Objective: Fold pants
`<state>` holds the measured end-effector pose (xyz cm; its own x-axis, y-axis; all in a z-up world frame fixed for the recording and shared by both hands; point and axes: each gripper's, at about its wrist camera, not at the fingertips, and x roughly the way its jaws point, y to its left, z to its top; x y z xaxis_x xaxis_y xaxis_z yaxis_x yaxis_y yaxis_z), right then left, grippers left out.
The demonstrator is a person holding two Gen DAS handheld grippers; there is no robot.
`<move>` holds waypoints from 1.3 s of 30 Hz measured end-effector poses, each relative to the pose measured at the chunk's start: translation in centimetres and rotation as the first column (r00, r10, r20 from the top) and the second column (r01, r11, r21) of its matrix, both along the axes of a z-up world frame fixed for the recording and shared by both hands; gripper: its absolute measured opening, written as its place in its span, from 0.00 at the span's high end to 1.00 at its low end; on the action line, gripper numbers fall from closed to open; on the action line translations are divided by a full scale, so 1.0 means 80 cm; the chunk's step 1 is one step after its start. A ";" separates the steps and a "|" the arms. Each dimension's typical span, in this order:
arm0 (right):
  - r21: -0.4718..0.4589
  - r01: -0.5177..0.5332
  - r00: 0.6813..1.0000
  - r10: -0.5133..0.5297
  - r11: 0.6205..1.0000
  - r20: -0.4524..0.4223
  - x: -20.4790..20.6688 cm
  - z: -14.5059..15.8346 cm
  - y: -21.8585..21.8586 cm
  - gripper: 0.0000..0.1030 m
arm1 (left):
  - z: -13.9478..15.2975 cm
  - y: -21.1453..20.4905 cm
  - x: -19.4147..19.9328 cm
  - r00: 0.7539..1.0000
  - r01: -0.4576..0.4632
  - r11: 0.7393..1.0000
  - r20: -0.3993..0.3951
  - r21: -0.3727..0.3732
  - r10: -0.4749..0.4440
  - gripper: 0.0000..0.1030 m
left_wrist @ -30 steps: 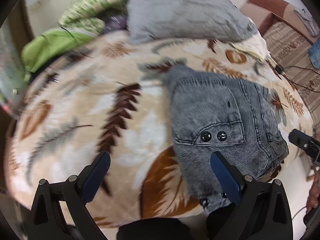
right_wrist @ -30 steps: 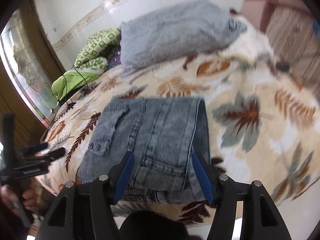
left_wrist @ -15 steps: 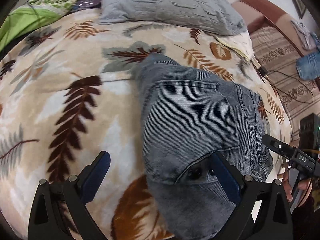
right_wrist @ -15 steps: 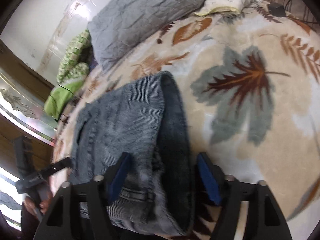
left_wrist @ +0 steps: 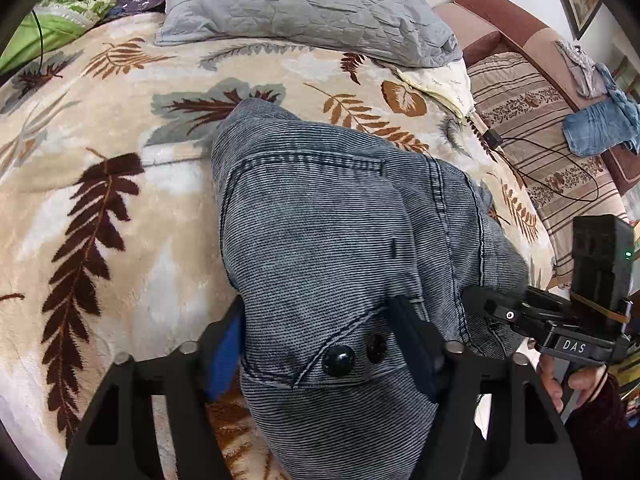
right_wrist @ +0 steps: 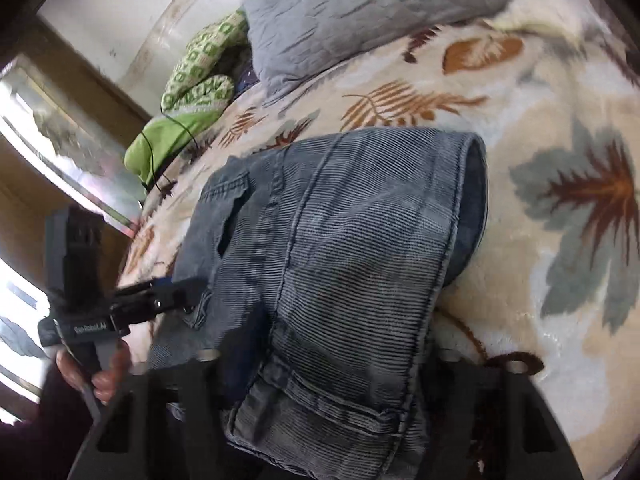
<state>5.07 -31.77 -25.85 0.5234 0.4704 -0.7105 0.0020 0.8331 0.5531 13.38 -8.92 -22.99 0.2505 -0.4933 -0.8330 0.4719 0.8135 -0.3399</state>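
A: Where are the pants (left_wrist: 340, 240) found at this moment?

B: They are seen as an already folded grey corduroy bundle on the leaf-patterned blanket (left_wrist: 100, 200), near the edge of the bed. The near edge of the bundle is gathered up off the blanket by both tools, while the far fold is left resting on it.

A: How is the left gripper (left_wrist: 320, 348) set?

B: Its blue pads (left_wrist: 224, 356) are pressed in on the pocket flap, where two black buttons (left_wrist: 339, 359) are visible; cloth is pinched between the jaws.

A: And the right gripper (right_wrist: 320, 364)?

B: The waistband end is bunched thickly between its jaws, and its fingertips are hidden by the denim. A pinch on the pants is judged likely, since the cloth is held raised there.

A: Which step is judged to be in hand?

B: A final fold, or a lift of the finished bundle, is judged to be under way.

A: What is called for next?

B: Both corners should be carried level and together toward the grey pillow (left_wrist: 312, 4), so that the layers are not skewed, and the grip should be released only once the cloth is laid flat.
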 end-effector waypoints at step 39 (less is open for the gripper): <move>-0.222 0.141 0.975 -0.097 0.965 0.199 0.081 0.091 0.037 0.29 | 0.100 0.048 0.045 0.869 -0.388 0.873 0.433 0.294 0.241 0.22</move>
